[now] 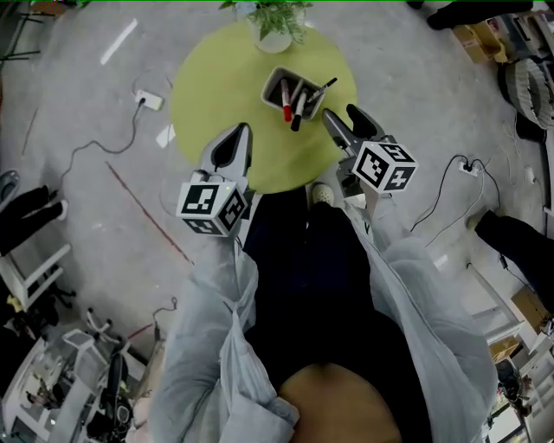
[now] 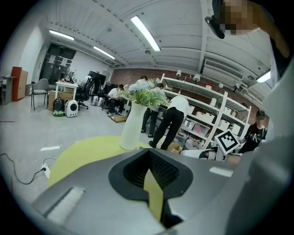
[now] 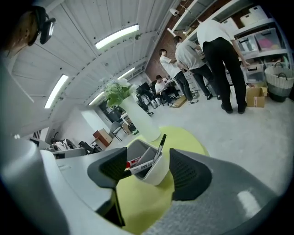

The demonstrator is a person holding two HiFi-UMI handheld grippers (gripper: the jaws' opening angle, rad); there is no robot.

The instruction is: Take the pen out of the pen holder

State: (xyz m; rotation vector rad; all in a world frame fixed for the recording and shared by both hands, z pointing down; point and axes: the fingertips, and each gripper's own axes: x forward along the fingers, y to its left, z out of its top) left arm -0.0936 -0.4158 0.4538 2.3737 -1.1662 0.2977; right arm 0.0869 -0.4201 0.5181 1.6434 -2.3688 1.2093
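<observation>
A white pen holder point(image 1: 279, 85) stands on the round yellow-green table point(image 1: 208, 95) and holds several pens: red-capped markers point(image 1: 288, 109) and a thin black pen point(image 1: 322, 89) leaning out to the right. My right gripper point(image 1: 344, 118) hovers just right of and nearer than the holder, open and empty. In the right gripper view the holder point(image 3: 158, 173) and black pen point(image 3: 161, 142) sit beyond the gap of the right gripper point(image 3: 149, 160). My left gripper point(image 1: 240, 136) is over the table's near left part, shut and empty; its pads point(image 2: 158, 167) meet.
A white vase with a green plant point(image 1: 275, 26) stands at the table's far edge, behind the holder. A power strip and cable point(image 1: 149, 100) lie on the floor to the left. People and shelves point(image 2: 206, 124) are farther back in the room.
</observation>
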